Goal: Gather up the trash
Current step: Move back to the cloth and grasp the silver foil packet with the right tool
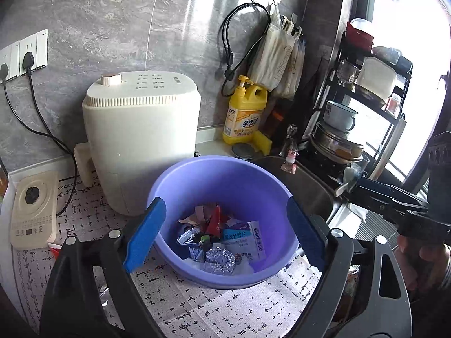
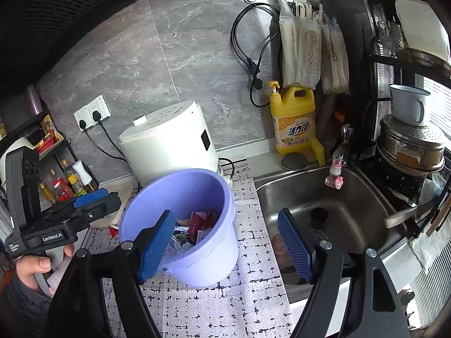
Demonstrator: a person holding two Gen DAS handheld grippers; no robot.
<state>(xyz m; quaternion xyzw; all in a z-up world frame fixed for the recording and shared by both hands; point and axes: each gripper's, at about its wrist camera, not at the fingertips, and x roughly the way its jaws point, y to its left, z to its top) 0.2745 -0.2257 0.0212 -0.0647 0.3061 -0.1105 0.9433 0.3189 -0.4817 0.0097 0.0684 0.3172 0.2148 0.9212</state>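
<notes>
Patterned mat runs under my left gripper, jaws wide, nothing held, w/ purple bucket rim between fingers. Right gripper released; sink edge just below.

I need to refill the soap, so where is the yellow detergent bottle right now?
In both wrist views the yellow detergent bottle stands against the grey wall behind the sink, right of the white appliance, under the hanging bags.
</notes>
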